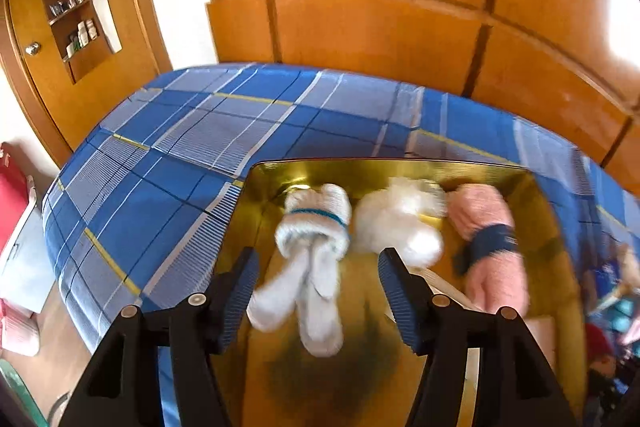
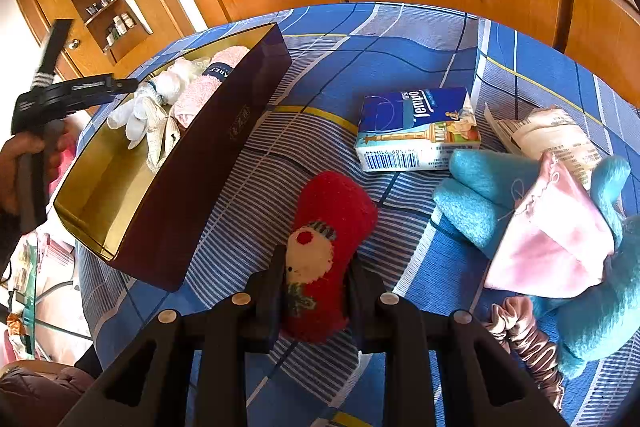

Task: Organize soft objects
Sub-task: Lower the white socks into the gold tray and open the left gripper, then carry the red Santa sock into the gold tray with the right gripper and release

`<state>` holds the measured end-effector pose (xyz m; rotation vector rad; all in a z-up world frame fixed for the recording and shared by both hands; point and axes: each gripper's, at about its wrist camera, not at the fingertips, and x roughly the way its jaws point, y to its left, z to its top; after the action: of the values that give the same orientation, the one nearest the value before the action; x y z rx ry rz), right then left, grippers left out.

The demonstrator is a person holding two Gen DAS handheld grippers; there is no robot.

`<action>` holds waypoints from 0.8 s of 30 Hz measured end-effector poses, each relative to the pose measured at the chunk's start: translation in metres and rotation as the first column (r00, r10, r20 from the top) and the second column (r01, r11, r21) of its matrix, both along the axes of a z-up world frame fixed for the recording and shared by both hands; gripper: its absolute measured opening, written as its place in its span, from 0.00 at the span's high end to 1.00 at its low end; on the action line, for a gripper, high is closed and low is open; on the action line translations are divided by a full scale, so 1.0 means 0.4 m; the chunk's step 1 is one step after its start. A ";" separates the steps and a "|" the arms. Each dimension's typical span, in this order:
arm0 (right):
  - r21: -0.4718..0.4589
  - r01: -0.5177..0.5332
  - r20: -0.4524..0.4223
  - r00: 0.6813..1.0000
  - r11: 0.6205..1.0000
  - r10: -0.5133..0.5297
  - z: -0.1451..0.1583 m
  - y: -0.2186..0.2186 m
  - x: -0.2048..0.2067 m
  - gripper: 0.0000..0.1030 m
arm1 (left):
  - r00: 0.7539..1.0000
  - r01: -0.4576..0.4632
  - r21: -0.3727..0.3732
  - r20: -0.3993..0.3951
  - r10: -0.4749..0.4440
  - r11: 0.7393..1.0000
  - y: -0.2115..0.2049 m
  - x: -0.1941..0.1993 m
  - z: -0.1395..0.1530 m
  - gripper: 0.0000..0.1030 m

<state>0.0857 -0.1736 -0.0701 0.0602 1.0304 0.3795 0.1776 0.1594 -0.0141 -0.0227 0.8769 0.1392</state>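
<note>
A dark maroon box [image 2: 192,163] with a gold lining [image 1: 360,367] lies on the blue plaid bed. Inside it lie a rolled pair of white socks [image 1: 312,239], a white fluffy bundle [image 1: 400,223] and a pink roll with a navy band [image 1: 488,227]. My left gripper [image 1: 318,259] hovers over the box, open, with the white socks lying between its fingers and a gap on the right side. My right gripper [image 2: 316,255] is shut on a red fuzzy sock [image 2: 332,211] with a white face, resting on the bed beside the box.
A Tempo tissue pack [image 2: 416,131], a paper packet [image 2: 548,135], a teal glove [image 2: 480,203] under a pink cloth [image 2: 556,239] and a satin scrunchie [image 2: 524,339] lie at the right. A person's hand [image 2: 20,163] holds the left gripper. Wooden wardrobes stand behind the bed.
</note>
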 end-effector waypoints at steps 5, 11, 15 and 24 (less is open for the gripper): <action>-0.006 0.000 0.004 1.000 1.000 0.000 0.000 0.002 0.002 0.75 | 0.997 0.032 -0.008 0.070 -0.032 0.999 -0.058 -0.118 0.048 0.33; -0.015 0.003 0.010 1.000 1.000 -0.002 0.000 0.005 0.001 0.75 | 0.994 0.066 -0.025 0.089 -0.063 0.998 -0.117 -0.233 0.061 0.33; -0.021 0.005 0.014 1.000 1.000 -0.004 0.000 0.005 -0.001 0.75 | 0.992 0.071 -0.026 0.103 -0.068 0.997 -0.136 -0.289 0.064 0.33; -0.031 0.011 0.021 1.000 0.999 -0.010 0.000 0.008 -0.002 0.75 | 0.994 0.057 -0.046 0.092 -0.053 0.997 -0.126 -0.338 0.054 0.33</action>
<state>0.0848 -0.1706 -0.0700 0.0342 1.0146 0.3537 0.0426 0.1089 0.0074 -0.0502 0.7891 0.0647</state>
